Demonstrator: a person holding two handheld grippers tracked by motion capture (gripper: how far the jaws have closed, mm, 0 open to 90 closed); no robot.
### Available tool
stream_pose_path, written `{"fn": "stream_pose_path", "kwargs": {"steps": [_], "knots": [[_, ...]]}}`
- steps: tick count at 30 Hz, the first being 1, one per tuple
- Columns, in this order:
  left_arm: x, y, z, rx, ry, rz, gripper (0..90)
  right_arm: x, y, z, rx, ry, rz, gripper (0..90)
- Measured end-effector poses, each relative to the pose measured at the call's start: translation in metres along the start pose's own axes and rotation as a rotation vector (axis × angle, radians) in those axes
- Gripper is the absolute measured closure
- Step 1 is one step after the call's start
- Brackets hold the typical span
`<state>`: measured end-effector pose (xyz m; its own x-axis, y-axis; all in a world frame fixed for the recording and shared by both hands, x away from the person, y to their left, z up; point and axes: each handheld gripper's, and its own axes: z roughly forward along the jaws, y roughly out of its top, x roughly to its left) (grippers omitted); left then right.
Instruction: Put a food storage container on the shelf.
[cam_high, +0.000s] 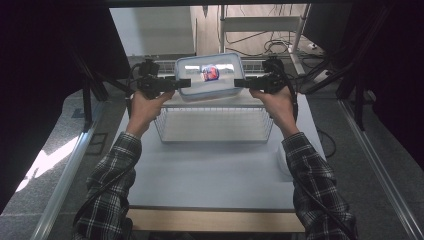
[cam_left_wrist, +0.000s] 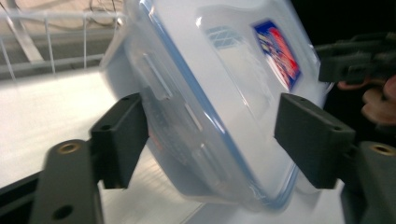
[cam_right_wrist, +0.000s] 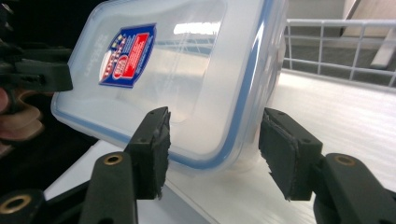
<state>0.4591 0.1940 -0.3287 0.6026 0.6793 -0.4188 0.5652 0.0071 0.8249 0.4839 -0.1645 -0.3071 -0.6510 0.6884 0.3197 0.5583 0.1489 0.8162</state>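
A clear plastic container (cam_high: 210, 75) with a blue-rimmed lid and a red and blue label is tilted so its lid faces me, just behind a wire basket (cam_high: 214, 141). My left gripper (cam_high: 186, 82) is at its left end. In the left gripper view the container (cam_left_wrist: 210, 93) is blurred between the jaws of the left gripper (cam_left_wrist: 210, 126). One pad lies by the base and the other stands slightly off the lid. My right gripper (cam_high: 239, 82) is at the right end. In the right gripper view the right gripper (cam_right_wrist: 212, 135) is shut on the container (cam_right_wrist: 187, 70), lid against base.
The empty wire basket sits mid-table on the white top (cam_high: 210, 175), in front of the container. Its wires show behind the container as the basket (cam_left_wrist: 46, 42) and the basket (cam_right_wrist: 336, 42). Metal rack legs and floor cables (cam_high: 275, 45) lie beyond the table. Dark curtains flank both sides.
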Motion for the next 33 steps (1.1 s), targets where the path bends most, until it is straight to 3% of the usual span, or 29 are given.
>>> {"fn": "stream_pose_path", "kwargs": {"steps": [4,7,17,21,25,33], "knots": [[0.008,0.000,0.001,-0.013,-0.035,-0.033,27.8,-0.006,-0.001,0.001,-0.018,0.031,0.033,45.7],[0.009,0.002,0.002,-0.013,-0.029,-0.028,27.4,-0.006,0.000,0.001,-0.015,0.034,0.046,47.4],[0.006,0.008,0.007,-0.015,0.061,-0.005,19.3,-0.004,-0.003,-0.001,-0.029,0.033,0.075,48.0],[0.007,0.008,0.005,-0.030,0.130,0.005,20.2,-0.004,-0.003,-0.004,-0.050,0.022,0.086,50.2],[0.010,0.003,0.001,-0.053,0.090,0.005,25.3,-0.003,-0.002,-0.007,-0.054,0.007,0.072,50.1],[0.005,-0.002,-0.010,-0.069,0.089,0.046,30.5,0.001,-0.005,-0.011,-0.080,-0.014,0.028,47.8]]}}
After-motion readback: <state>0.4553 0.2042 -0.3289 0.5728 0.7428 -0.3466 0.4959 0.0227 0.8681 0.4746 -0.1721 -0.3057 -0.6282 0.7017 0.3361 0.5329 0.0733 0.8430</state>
